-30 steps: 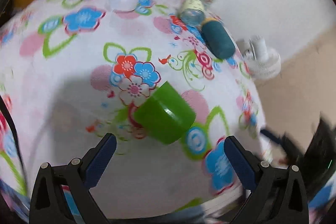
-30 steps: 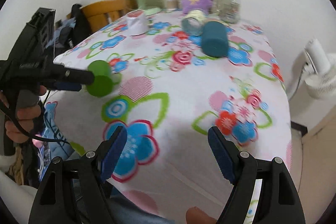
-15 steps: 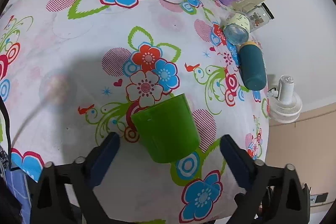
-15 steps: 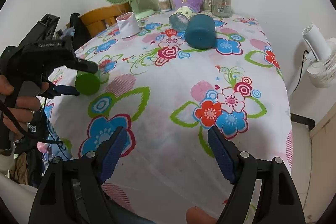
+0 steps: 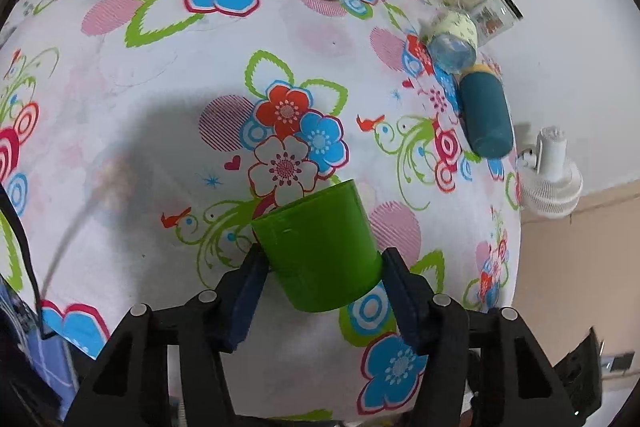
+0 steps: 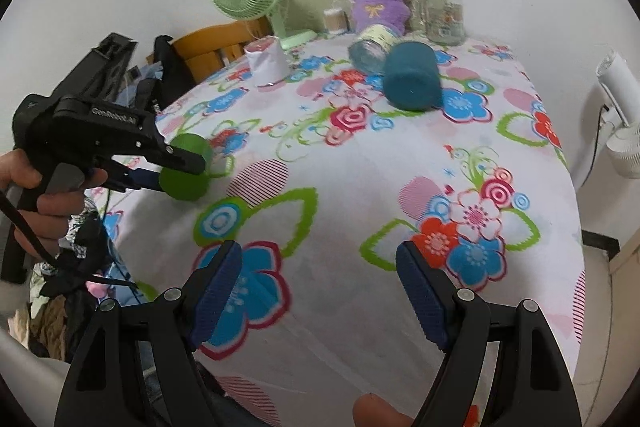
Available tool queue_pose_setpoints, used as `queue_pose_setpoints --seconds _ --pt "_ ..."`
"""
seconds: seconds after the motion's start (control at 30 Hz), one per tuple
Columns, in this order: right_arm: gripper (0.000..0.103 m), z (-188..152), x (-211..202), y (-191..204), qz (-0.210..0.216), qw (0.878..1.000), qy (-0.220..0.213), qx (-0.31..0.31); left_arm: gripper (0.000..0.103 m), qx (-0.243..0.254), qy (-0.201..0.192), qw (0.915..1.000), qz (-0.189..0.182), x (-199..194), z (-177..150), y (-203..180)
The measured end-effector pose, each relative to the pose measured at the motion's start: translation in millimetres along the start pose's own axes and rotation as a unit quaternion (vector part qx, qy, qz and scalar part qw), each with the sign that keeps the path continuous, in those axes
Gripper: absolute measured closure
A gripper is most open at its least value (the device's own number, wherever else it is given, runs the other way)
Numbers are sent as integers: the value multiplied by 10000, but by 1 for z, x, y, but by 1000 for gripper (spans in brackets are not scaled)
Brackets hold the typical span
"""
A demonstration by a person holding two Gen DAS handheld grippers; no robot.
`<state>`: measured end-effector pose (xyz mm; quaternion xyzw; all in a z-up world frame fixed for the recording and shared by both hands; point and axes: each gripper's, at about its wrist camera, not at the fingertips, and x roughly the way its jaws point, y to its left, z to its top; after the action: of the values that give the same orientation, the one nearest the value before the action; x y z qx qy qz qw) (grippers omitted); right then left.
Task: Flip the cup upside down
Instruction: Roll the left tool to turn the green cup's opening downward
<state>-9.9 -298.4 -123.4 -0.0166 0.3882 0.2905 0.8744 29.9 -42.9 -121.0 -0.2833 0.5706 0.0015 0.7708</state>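
Since half a second ago our left gripper (image 5: pixel 322 273) has closed in, jaws now clamped on the green cup (image 5: pixel 318 247).

We hold the cup low in the frame's centre, just over the flowered table (image 5: pixel 120 107), so we judge the flip can begin. Our right gripper (image 6: pixel 320 291) hangs with jaws apart, holding nothing. At upper right the glass jar (image 6: pixel 443 13) stands upright; we cannot tell its contents.

My left gripper (image 6: pixel 176 167) is showing a black frame with white lettering; my right gripper (image 6: pixel 318 291) is wearing ribbed blue pads (image 6: pixel 420 291), silver screws, black arms.
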Motion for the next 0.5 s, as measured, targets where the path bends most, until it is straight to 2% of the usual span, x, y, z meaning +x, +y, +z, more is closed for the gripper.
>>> queue_pose_setpoints --seconds 0.13,0.27,0.37,0.5 --pt "22 4 0 11 166 9998 -65 -86 43 553 446 9973 187 -3 7 -6" --pt "22 6 2 22 297 9994 -100 -159 43 1355 957 9839 662 -8 18 -15" --pt "22 6 2 29 444 9988 -129 -172 43 1851 1404 9669 1057 -12 27 -19" --pt "22 6 8 41 638 9977 -114 -199 43 2463 2127 9332 1527 -13 28 -28"
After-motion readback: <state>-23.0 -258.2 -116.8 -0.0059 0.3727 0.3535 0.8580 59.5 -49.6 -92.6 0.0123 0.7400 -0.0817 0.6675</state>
